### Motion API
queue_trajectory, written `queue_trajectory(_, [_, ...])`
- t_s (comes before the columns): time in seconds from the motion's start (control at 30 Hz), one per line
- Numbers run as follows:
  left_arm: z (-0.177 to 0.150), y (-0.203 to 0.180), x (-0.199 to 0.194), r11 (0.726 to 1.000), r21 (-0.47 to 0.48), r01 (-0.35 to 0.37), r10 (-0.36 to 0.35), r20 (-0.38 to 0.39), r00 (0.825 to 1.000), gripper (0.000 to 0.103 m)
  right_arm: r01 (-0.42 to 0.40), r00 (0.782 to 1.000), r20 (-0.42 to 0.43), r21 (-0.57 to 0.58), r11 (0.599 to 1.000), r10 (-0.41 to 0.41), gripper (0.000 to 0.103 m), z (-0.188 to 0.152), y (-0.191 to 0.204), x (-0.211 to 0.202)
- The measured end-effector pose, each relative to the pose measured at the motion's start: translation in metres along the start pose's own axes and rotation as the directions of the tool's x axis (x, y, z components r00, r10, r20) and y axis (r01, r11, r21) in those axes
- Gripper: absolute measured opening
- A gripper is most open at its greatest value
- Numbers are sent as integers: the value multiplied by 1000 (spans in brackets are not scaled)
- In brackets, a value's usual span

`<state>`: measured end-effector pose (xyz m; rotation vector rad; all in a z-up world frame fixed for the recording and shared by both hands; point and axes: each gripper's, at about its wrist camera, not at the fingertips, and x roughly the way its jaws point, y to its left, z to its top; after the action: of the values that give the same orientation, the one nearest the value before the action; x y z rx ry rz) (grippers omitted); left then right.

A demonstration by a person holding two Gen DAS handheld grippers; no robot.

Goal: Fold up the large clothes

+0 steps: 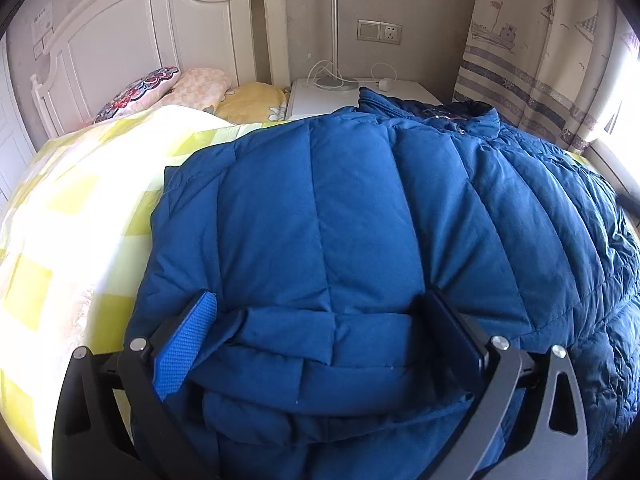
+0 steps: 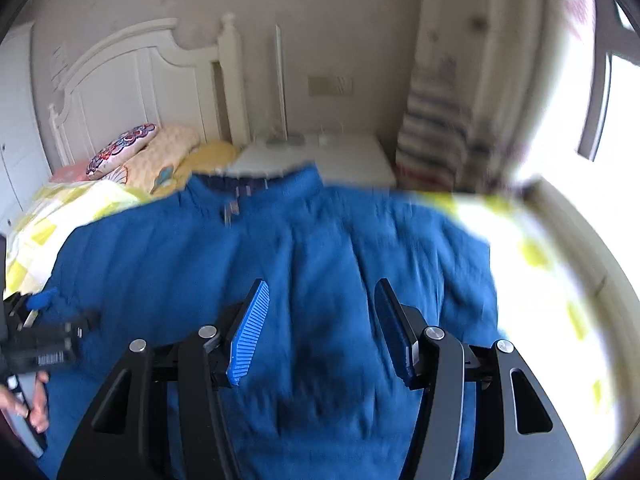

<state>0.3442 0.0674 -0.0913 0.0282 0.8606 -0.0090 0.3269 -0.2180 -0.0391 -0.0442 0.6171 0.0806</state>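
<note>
A big blue puffer jacket (image 1: 360,208) lies spread over the bed, collar toward the nightstand. My left gripper (image 1: 320,296) is at its near edge, and a thick bunched fold of the jacket fills the space between its two fingers, which press on it from both sides. In the right wrist view, which is blurred, the same jacket (image 2: 312,240) fills the middle. My right gripper (image 2: 322,284) hovers above it, open, with nothing between the pads. The left gripper (image 2: 44,308) shows at the left edge, held by a person's hand (image 2: 36,404).
The bed has a yellow-and-white checked quilt (image 1: 80,208) and several pillows (image 1: 180,92) by the white headboard (image 1: 132,40). A white nightstand (image 1: 320,96) with a lamp and cables stands behind the jacket. A patterned curtain (image 1: 532,48) and bright window are at the right.
</note>
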Motion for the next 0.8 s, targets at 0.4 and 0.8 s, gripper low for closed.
queue_trajectory(0.4, [1,0,0,1000,-6,9,-9,0,1000,101,6,988,-154,14,1000,-3,70,10,-10,89])
queue_trajectory(0.8, [0,0,0,1000,-3,6,-6,1,1000,101,-21,992,-124,-87,996,10,86,-26,8,50])
